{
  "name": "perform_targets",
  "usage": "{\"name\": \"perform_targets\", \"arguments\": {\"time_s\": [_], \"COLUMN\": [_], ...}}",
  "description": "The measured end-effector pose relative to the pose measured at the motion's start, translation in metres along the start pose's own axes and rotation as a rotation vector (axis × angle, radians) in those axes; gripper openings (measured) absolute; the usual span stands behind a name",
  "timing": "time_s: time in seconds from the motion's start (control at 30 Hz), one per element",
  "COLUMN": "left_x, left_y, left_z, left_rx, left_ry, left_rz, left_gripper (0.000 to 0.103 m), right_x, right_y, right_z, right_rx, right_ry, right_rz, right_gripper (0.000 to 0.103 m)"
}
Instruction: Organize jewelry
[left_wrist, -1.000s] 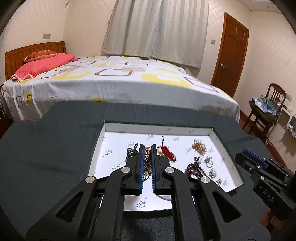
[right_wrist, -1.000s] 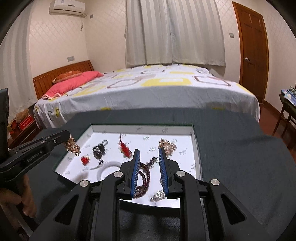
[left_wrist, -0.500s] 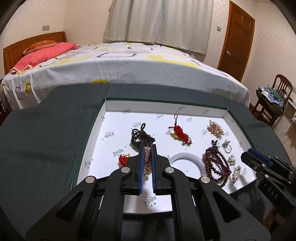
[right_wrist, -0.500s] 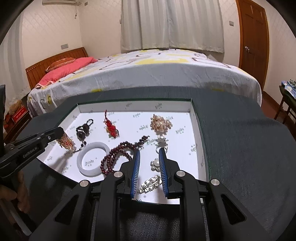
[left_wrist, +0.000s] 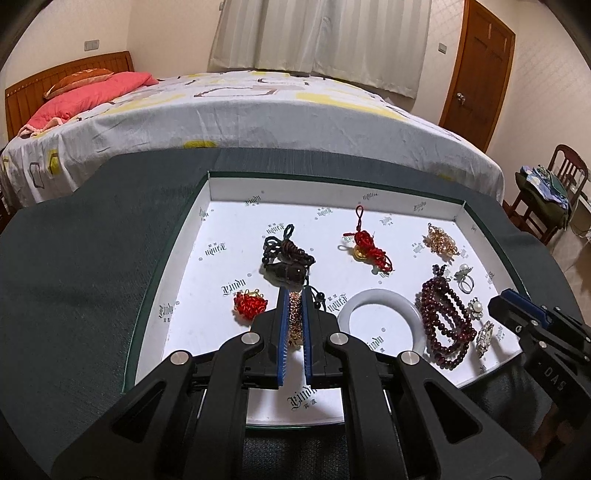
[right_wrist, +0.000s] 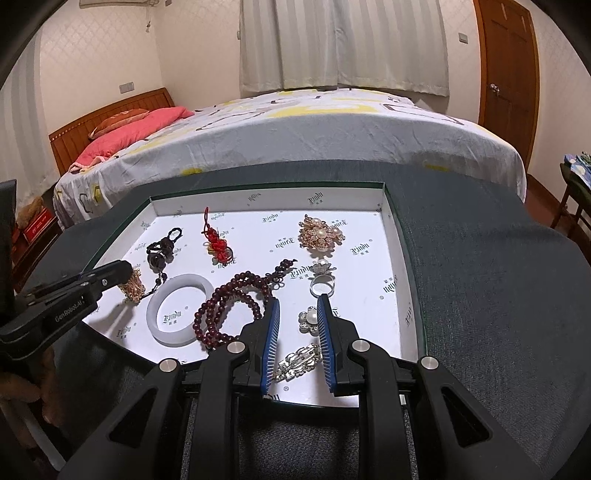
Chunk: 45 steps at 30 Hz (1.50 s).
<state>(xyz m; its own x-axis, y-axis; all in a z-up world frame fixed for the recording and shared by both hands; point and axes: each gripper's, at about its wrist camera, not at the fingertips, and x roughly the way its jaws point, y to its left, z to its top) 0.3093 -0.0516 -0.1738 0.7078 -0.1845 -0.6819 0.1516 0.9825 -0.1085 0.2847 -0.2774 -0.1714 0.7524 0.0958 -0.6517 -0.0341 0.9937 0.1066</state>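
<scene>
A white tray (left_wrist: 229, 236) lies on the dark green table and holds several pieces of jewelry. My left gripper (left_wrist: 294, 295) is shut on a gold chain bracelet (left_wrist: 294, 321), low over the tray beside a red tassel charm (left_wrist: 250, 305) and a black bead cord (left_wrist: 286, 264). The bracelet also shows in the right wrist view (right_wrist: 133, 286). My right gripper (right_wrist: 297, 306) is open and empty, its jaws around a pearl flower brooch (right_wrist: 309, 318) and above a silver clip (right_wrist: 297, 361). A white bangle (right_wrist: 180, 314) and a dark red bead necklace (right_wrist: 231, 304) lie to its left.
A red knot charm (left_wrist: 365, 242), a gold pearl brooch (right_wrist: 320, 233) and a silver ring (right_wrist: 322, 286) lie further back in the tray. A bed (left_wrist: 240, 110) stands behind the table. A wooden chair (left_wrist: 546, 192) and door (left_wrist: 480, 70) are at the right.
Both grippers have come down and forward over the tray. The left one still holds the gold bracelet. The right one now has the pearl brooch between its open jaws.
</scene>
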Motion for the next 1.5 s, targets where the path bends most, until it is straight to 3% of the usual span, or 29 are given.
{"name": "perform_targets", "arguments": {"time_s": [0.3,0.33,0.4,0.6,0.7,0.93,1.13,1.5], "left_x": [0.002,0.002,0.001,-0.003,-0.007,-0.024,-0.06,-0.173], "left_y": [0.002,0.002,0.003,0.003,0.003,0.0,-0.001,-0.008], "left_z": [-0.001,-0.001,-0.002,-0.002,-0.002,-0.004,-0.008,-0.029], "left_rx": [-0.007,-0.006,-0.009,-0.011,-0.009,0.011,0.002,0.011], "left_ry": [0.009,0.01,0.006,-0.015,-0.026,-0.069,-0.11,-0.21], "left_rz": [0.011,0.012,0.016,0.039,0.044,0.081,0.11,0.175], "left_gripper": [0.01,0.015,0.029,0.053,0.06,0.077,0.084,0.094], "right_x": [0.001,0.001,0.0,-0.001,-0.003,-0.016,-0.047,-0.137], "right_y": [-0.003,-0.004,-0.006,-0.006,-0.006,-0.005,0.003,0.011], "right_z": [0.0,-0.001,-0.001,-0.001,-0.001,-0.001,-0.002,-0.015], "right_rx": [0.017,0.02,0.027,0.026,0.025,0.022,0.007,0.011], "right_ry": [0.004,0.004,-0.003,-0.009,-0.017,-0.033,-0.06,-0.096], "right_rz": [0.004,0.004,0.003,-0.003,-0.01,-0.02,-0.033,-0.038], "right_gripper": [0.025,0.028,0.05,0.053,0.065,0.071,0.072,0.08]}}
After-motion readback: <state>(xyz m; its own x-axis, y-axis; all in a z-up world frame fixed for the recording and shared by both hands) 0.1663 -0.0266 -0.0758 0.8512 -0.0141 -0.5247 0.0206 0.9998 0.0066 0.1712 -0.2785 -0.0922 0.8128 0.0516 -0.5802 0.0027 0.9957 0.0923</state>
